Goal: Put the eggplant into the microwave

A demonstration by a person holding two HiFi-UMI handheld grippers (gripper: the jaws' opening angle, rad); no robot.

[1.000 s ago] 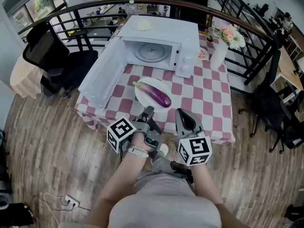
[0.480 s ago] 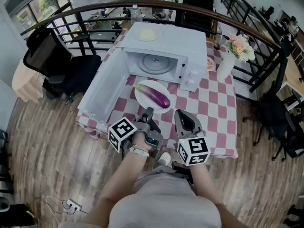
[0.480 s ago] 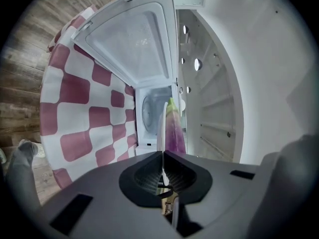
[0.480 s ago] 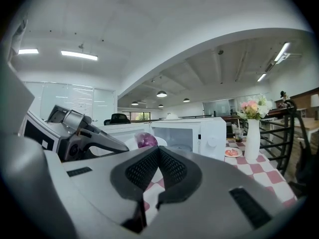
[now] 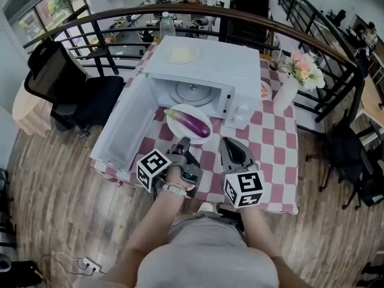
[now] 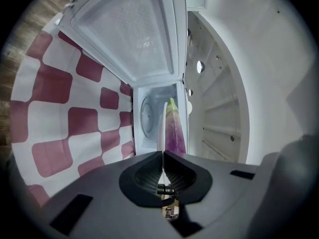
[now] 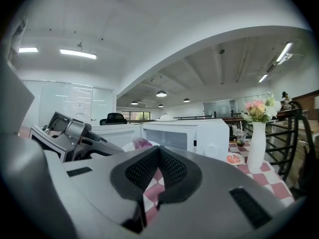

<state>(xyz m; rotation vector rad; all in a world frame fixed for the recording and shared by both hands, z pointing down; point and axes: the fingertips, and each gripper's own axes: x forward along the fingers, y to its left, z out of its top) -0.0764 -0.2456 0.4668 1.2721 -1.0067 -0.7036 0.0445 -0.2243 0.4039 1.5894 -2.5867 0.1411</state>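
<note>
Alongside microwave: vase, bottle (door open wide)

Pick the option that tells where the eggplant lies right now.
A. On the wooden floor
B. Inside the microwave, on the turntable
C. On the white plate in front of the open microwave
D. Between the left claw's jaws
C: the eggplant lies on the plate, which sits on the checked cloth just in front of the microwave, whose door is swung open.
</note>
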